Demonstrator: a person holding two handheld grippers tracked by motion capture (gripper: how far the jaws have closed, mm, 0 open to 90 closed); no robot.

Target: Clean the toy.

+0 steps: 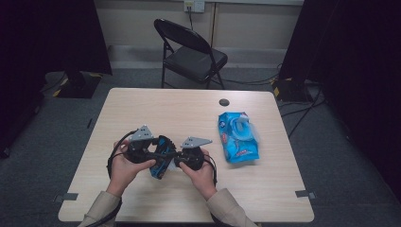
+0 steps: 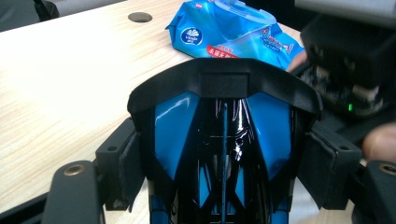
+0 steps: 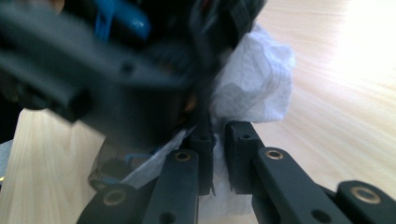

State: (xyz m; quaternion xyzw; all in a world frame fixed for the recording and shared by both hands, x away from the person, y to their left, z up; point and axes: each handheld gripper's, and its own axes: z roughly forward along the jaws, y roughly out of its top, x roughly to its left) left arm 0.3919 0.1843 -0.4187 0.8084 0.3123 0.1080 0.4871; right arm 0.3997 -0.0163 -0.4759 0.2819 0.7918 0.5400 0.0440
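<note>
A glossy blue and black plastic object (image 2: 224,140) sits between the jaws of my left gripper (image 2: 224,172), whose pads (image 2: 123,165) press on its two sides. In the high view this object (image 1: 160,169) hangs just above the table's front half, between both hands. My right gripper (image 3: 222,161) is shut on a crumpled white wipe (image 3: 254,79), and the wipe lies against the dark underside of the object. From above, the right gripper (image 1: 178,161) meets the left gripper (image 1: 158,152) at the object.
A blue pack of wet wipes (image 1: 238,137) with its flap open lies on the table's right side, also in the left gripper view (image 2: 233,25). A dark round cable hole (image 1: 224,102) marks the wooden table (image 1: 156,109). A black folding chair (image 1: 191,52) stands behind it.
</note>
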